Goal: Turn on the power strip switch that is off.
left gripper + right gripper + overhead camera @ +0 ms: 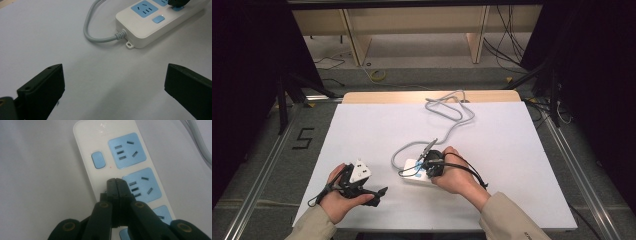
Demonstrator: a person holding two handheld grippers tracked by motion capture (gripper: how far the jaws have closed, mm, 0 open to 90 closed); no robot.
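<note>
Hovering: right hand-held gripper [116, 181] pressed together over power strip [100, 142] | left hand-held gripper [113, 82] spread, apart

You can read just one mark: a black "5" [303, 138] on the grey floor [272, 165] left of the table, high view. Something small sits embossed at the end of the white power strip [85, 150] in the right gripper view, but it's too faint to read. No other txt, brand or no. is legible.
</note>
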